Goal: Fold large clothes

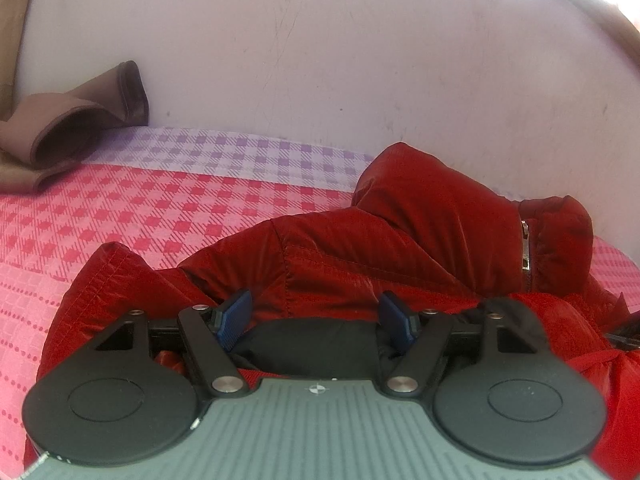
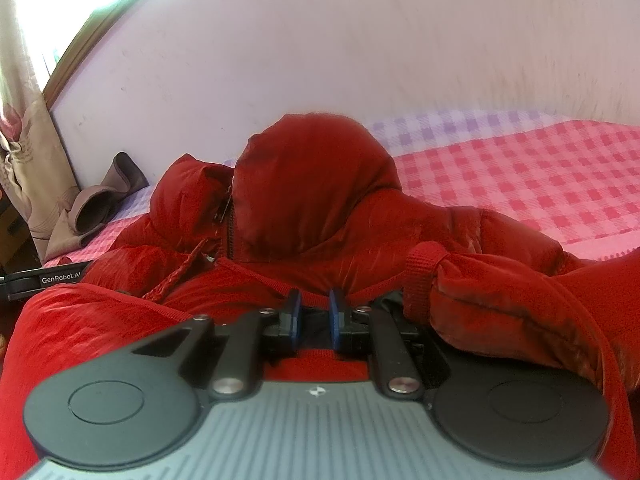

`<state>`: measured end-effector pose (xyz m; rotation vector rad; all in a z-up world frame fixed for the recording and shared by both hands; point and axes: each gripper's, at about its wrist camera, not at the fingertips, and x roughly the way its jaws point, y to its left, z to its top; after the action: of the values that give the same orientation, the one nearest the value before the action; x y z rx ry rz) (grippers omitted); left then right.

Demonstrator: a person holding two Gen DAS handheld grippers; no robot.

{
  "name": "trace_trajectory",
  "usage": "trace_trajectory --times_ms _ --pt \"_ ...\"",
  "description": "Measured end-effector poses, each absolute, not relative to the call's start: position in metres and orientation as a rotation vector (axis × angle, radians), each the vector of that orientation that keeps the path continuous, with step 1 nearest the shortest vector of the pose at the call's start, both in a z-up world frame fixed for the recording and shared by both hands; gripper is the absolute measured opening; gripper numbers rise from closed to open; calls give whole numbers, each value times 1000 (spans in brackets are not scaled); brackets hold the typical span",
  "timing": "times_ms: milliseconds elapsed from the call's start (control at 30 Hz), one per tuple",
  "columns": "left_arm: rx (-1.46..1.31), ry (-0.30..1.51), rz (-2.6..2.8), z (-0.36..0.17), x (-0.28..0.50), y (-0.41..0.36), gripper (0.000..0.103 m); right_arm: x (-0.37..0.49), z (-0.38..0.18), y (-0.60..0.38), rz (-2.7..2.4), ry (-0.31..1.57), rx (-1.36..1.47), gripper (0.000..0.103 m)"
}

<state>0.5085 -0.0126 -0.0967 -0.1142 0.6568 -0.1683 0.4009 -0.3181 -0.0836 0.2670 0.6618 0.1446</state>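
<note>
Left gripper (image 1: 316, 320) jaws wide, black lining bunched between, pads not pressing. Right gripper (image 2: 316, 316) nearly closed; looks pinched on the hem, not certain. Red hooded jacket (image 1: 400, 240) lies crumpled on checked bedsheet (image 1: 160, 208), hood (image 2: 312, 184) toward the wall. Best to close left on hem, lift both evenly, smooth before folding. Cuffed sleeve (image 2: 480, 292) lies across the right side; brown cloth (image 1: 80, 120) well apart.

A bed with a pink and purple checked cover (image 1: 168, 208) holds a puffy red hooded jacket (image 1: 400, 248). A brown folded cloth (image 1: 80, 120) lies well apart from the jacket, by the wall.
</note>
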Motion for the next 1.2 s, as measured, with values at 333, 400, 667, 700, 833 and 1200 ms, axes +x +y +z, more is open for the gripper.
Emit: trace_trajectory --times_ms 333,400,667,700,833,1200 --pt "-112 654 -170 -96 507 -12 70 400 -83 -319 145 659 264 12" --pt "-111 654 -170 -96 507 -12 70 400 -83 -318 144 659 261 12" --pt "-111 654 -171 -96 507 -12 70 400 -82 -317 138 658 245 12" --pt "-111 653 -171 -96 507 -12 70 400 -81 -317 136 657 240 12" --pt "-107 654 -170 -96 506 -13 70 401 -79 -320 145 663 252 13" --pt "-102 651 -173 -96 506 -12 71 340 -28 -380 179 605 376 17"
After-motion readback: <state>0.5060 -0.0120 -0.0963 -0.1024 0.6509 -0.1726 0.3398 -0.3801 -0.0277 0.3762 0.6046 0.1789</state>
